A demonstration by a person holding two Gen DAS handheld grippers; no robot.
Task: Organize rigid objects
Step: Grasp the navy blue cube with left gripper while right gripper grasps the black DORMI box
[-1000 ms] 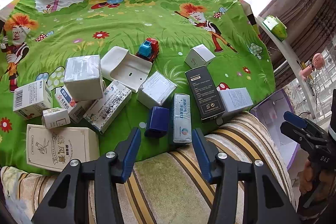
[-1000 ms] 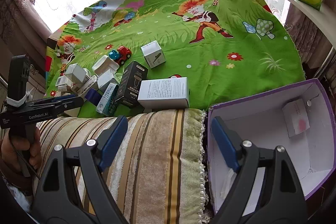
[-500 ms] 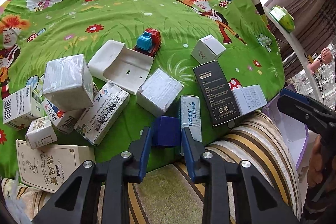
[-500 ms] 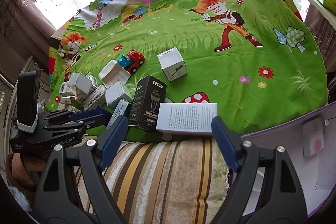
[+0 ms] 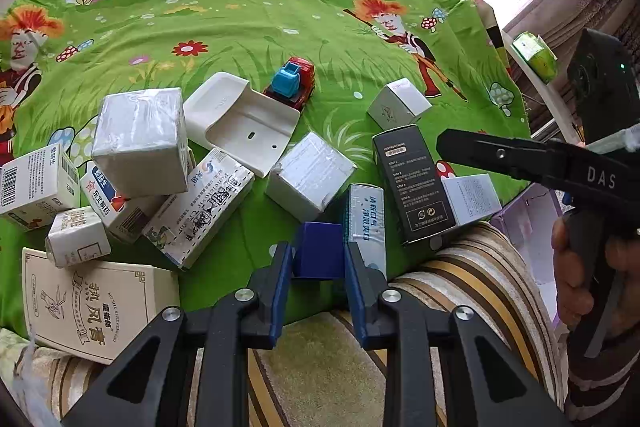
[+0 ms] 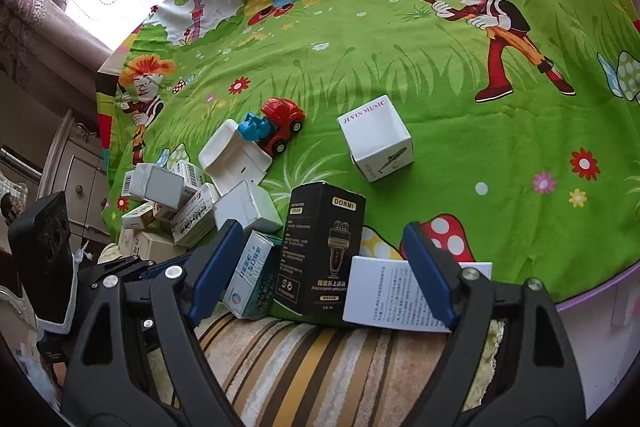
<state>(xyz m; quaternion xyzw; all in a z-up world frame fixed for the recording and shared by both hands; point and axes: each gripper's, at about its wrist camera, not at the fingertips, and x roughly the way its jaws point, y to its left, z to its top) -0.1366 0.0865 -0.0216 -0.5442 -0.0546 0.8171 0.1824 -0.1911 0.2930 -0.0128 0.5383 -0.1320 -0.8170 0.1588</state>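
My left gripper (image 5: 318, 269) pinches the small blue box (image 5: 318, 249) at the near edge of the green cloth (image 5: 280, 27), its sides square to my pads for a clean lift. My right gripper (image 6: 316, 267) hangs spread wide over the black box (image 6: 324, 247), holding nothing. I count one toy car (image 5: 294, 85), one white tray (image 5: 240, 119), and about a dozen boxes.

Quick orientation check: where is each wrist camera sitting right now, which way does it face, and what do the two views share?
Left wrist: on the left gripper, angled down at the blue box it clamps; the other hand shows at right.
Right wrist: on the open right gripper, angled down over the black box and white leaflet box.
Shared: black box, toy truck, green cloth.
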